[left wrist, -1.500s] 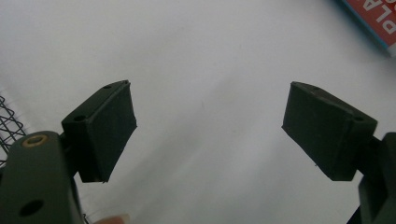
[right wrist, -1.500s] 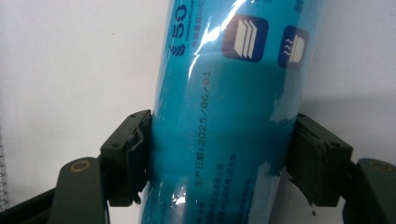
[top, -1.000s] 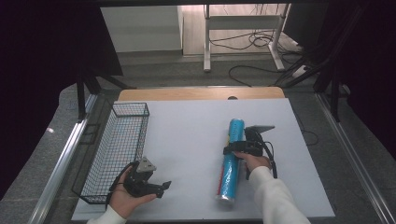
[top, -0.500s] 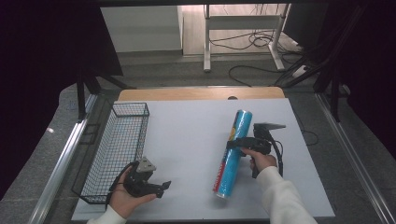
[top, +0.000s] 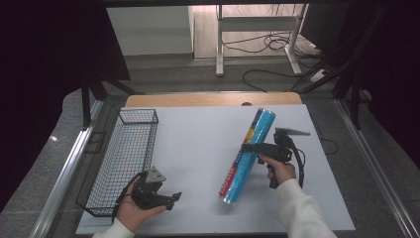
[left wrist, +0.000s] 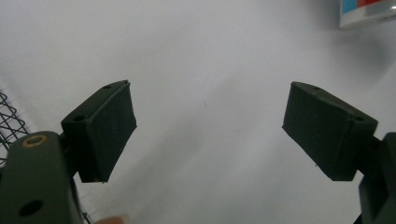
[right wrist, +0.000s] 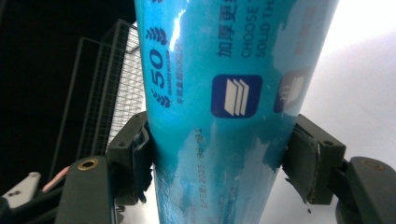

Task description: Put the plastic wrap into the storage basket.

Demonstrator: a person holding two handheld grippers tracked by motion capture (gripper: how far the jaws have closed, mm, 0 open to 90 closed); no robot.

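A long blue cylindrical package [top: 246,155] with printed labels hangs tilted above the white table [top: 198,148], its top end leaning away to the right. My right gripper [top: 250,148] is shut on its middle; in the right gripper view both pads press the blue package [right wrist: 224,102]. My left gripper [top: 171,198] rests low at the front left beside the basket, open. In the left gripper view its jaws stand wide apart over bare table, with my left gripper [left wrist: 210,130] holding nothing.
A black wire basket [top: 124,158] runs along the table's left edge, and the basket [right wrist: 116,88] also shows behind the package. The package's end [left wrist: 369,11] peeks in at the top right of the left gripper view.
The right gripper has lifted the package off the table and swung it left, tilting it more. The left gripper has stayed put.
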